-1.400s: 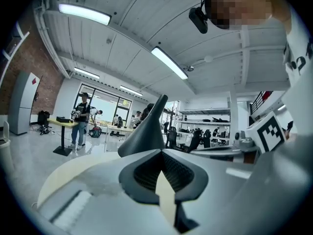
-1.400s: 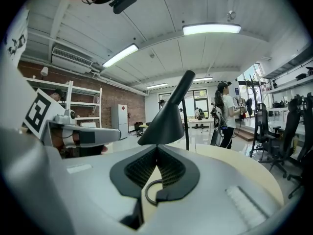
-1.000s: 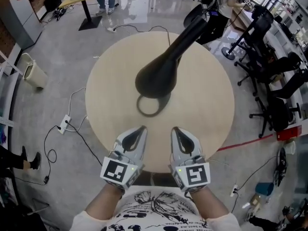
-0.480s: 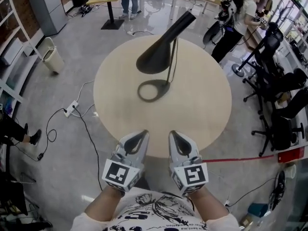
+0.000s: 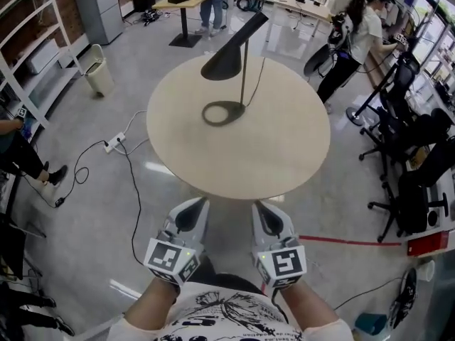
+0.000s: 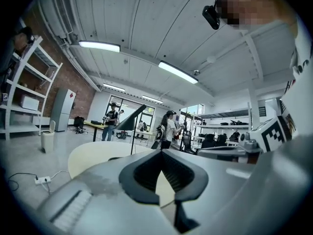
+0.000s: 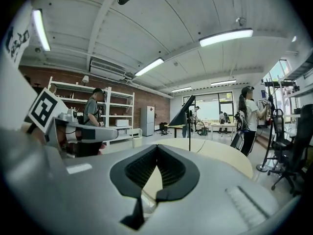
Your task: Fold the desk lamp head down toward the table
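A black desk lamp stands on the far side of the round beige table (image 5: 270,148). Its ring base (image 5: 222,112) rests on the tabletop, a thin stem (image 5: 243,77) rises from it, and the cone head (image 5: 226,57) is raised and tilted. My left gripper (image 5: 201,203) and right gripper (image 5: 257,206) hover side by side close to my body, short of the table's near edge, both shut and empty. In the left gripper view the lamp (image 6: 128,122) shows far beyond the shut gripper (image 6: 161,152). It is equally distant from the right gripper (image 7: 156,147), where the lamp (image 7: 182,114) stands small.
A power strip with cable (image 5: 116,143) lies on the floor left of the table, near a waste bin (image 5: 99,77). Black office chairs (image 5: 419,169) crowd the right side. A person (image 5: 355,34) stands beyond the table, and shelving (image 5: 28,55) lines the left wall.
I have backed away from the table. Both grippers, earlier over its near edge, now hang over the floor short of it. The lamp appears farther off and unchanged in pose.
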Available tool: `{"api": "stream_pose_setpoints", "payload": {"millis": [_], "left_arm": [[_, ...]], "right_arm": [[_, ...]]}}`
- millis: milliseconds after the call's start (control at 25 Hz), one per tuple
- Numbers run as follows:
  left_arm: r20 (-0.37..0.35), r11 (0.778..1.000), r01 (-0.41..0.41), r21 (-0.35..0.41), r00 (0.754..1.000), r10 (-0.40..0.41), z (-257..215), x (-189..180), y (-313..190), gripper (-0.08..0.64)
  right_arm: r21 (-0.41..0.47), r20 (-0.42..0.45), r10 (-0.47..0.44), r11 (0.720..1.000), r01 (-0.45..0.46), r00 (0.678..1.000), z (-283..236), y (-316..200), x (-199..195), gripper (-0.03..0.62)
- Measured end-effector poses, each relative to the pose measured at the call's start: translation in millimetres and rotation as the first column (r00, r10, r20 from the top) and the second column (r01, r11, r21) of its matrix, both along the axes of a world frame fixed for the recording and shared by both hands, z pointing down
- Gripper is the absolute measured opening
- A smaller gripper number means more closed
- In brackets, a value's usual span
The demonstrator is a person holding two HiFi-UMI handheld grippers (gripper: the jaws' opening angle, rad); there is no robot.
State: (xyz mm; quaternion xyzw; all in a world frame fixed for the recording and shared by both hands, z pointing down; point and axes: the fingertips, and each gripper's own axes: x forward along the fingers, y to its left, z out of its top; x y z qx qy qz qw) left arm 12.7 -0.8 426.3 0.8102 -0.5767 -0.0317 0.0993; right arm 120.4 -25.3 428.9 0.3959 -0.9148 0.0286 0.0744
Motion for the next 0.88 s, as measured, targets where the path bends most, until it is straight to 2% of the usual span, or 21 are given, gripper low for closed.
{"api": "stream_pose_setpoints", "payload": {"millis": [280,400,640,880], "left_arm": [[0.033,0.999,-0.007,0.031,0.999,0.006,-16.9,21.2,45.5,0.006],[0.038,0.999,0.007,0.047,0.999,-0.009,-24.1,18.8,58.2,0.006],[0.009,0.998,0.015,0.058,1.000,-0.015,-35.5,14.2,93.6,0.006],[0.022,0.998,-0.018,0.055,1.000,0.017,-35.7,11.2,135.9,0.006]], "right_arm": [[0.027,0.053,0.003,1.000,-0.004,0.999,-12.7,44.1,22.3,0.009],[0.054,0.057,0.003,0.999,-0.006,0.998,-18.1,60.9,25.4,0.009],[0.040,0.034,0.006,0.999,-0.007,0.999,-22.1,94.9,18.6,0.009],[0.065,0.019,0.006,0.998,-0.007,1.000,-25.1,132.6,1.3,0.009]]}}
